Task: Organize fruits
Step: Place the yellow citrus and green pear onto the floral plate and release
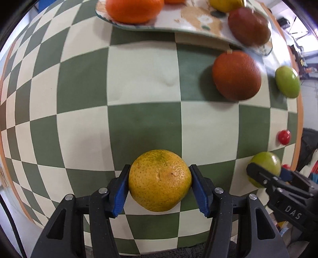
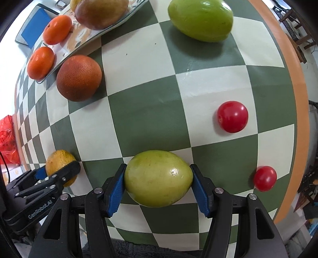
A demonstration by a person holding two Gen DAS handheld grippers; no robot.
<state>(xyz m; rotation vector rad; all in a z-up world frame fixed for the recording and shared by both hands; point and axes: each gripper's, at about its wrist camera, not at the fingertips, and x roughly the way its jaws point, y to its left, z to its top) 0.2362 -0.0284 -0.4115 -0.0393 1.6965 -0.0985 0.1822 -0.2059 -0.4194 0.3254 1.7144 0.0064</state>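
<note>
My left gripper point(image 1: 160, 188) is shut on a yellow-green orange point(image 1: 160, 179) above the checked table; it also shows in the right wrist view point(image 2: 59, 164). My right gripper point(image 2: 158, 185) is shut on a pale green round fruit point(image 2: 158, 177), seen in the left wrist view point(image 1: 266, 164) too. A patterned tray point(image 1: 198, 21) at the far side holds tangerines point(image 1: 133, 10), a mango point(image 1: 248, 26) and a yellow fruit point(image 1: 226, 4). A dark orange grapefruit point(image 2: 78, 77) lies on the table next to the tray.
A green mango point(image 2: 200, 18) lies at the far right. Two red tomatoes point(image 2: 232, 116) point(image 2: 265, 178) lie near the table's orange right edge point(image 2: 298, 99). A red bag point(image 2: 8, 139) hangs off the left side.
</note>
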